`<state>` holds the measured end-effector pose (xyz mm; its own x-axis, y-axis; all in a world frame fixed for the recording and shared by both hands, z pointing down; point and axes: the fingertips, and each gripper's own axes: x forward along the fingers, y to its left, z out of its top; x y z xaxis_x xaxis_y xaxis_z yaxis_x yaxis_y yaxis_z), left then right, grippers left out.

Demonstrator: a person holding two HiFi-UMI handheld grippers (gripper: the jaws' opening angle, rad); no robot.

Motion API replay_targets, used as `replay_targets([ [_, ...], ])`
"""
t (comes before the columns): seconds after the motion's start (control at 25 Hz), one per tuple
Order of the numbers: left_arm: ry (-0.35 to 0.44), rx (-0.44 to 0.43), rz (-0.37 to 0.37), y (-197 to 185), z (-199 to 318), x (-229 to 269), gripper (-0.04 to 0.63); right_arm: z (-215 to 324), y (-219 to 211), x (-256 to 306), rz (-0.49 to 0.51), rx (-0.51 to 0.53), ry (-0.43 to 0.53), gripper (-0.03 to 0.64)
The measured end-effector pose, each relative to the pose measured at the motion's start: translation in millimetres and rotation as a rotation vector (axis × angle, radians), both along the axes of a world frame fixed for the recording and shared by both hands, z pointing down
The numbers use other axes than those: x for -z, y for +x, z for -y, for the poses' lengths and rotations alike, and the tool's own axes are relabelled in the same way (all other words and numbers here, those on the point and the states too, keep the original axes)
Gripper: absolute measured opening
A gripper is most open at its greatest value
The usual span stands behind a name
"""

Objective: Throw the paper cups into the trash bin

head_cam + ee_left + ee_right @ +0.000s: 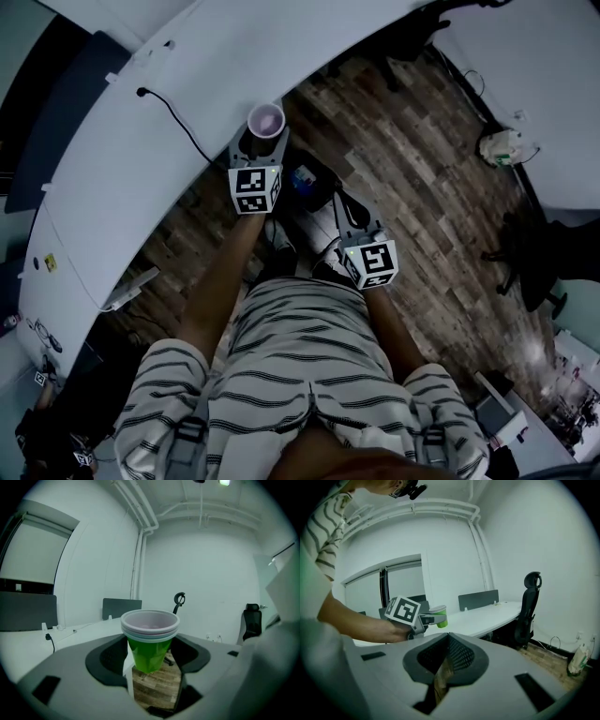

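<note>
A stack of green paper cups (pixel 149 644) with white rims stands upright between the jaws of my left gripper (pixel 150 663), which is shut on its sides. In the head view the cups (pixel 266 119) show their pale open mouth, held by the left gripper (pixel 262 141) over the wooden floor just off the white table's edge. My right gripper (pixel 343 208) hangs lower and to the right, in front of the person's body. Its jaws (pixel 443 667) are closed together with nothing between them. From the right gripper view the left gripper (pixel 433 618) and the cups (pixel 439 616) appear at the left. A dark container (pixel 302 178) with something blue inside sits on the floor between the grippers.
A long curved white table (pixel 141 141) with a black cable (pixel 173 117) runs along the left. A black office chair (pixel 528 606) stands by the table. A pale bag (pixel 502 145) and another dark chair (pixel 530 262) stand on the wooden floor (pixel 431 187) to the right.
</note>
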<state>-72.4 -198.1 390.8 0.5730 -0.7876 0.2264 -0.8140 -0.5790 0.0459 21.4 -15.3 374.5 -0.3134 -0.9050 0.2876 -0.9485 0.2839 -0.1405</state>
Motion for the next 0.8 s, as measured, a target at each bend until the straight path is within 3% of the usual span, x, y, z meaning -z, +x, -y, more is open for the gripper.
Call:
replay_targets([
  [0.4,0.009,-0.076,0.018,16.2,-59.2,5.5,0.307,-17.1,18.9,4.7,-0.014,-0.022,0.028,0.009],
  [0.8,-0.05,-0.153,0.034,47.2,-114.7,-16.1,0.307,-35.3,49.4,-7.3,-0.013,-0.078,0.009,0.009],
])
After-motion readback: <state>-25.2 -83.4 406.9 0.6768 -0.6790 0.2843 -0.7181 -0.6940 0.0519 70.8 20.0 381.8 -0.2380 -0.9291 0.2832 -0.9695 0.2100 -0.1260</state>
